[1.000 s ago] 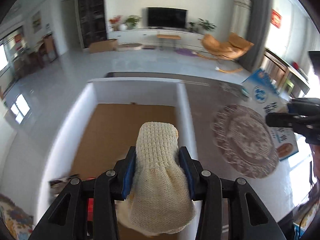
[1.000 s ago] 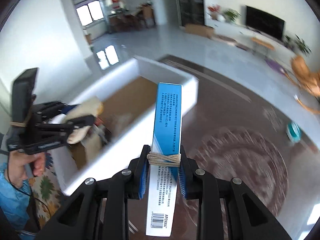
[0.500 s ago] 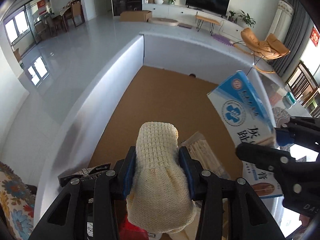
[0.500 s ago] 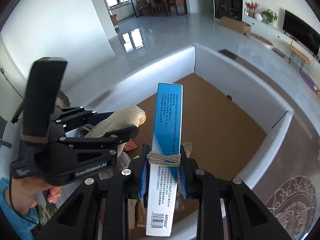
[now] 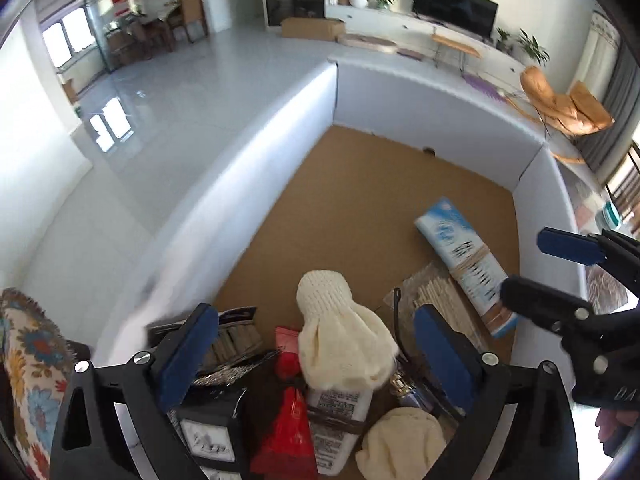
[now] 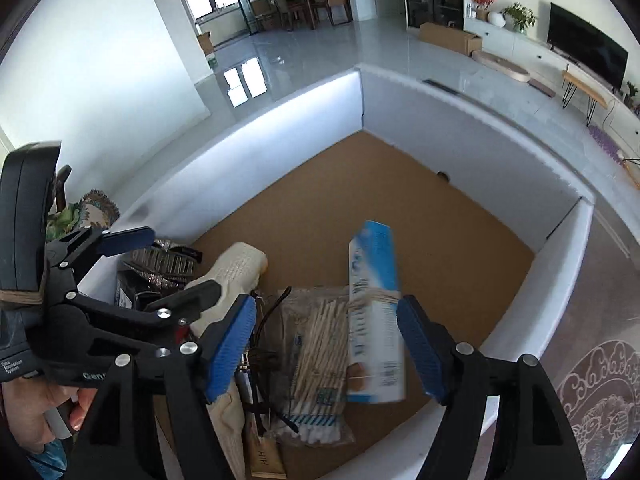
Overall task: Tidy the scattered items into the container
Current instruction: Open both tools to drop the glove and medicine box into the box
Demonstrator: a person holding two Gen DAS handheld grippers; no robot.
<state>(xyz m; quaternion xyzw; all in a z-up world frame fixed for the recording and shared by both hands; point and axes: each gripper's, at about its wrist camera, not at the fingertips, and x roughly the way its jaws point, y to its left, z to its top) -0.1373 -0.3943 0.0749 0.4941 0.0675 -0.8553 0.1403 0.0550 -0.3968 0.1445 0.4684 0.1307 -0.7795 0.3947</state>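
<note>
1. Both tongs wide open, empty: left tongs (image 5: 316, 344), right tongs (image 6: 326, 346), above the container (image 5: 400, 108).
2. Knit sock (image 5: 340, 336) lies on the pile; blue box (image 6: 374, 312), twine-bound, rests on the swab pack (image 6: 316, 360), blurred.
3. Judged: release step. Next: lift clear and fetch remaining items.

Bare container floor (image 5: 360, 200) beyond clutter (image 5: 320, 380)
</note>
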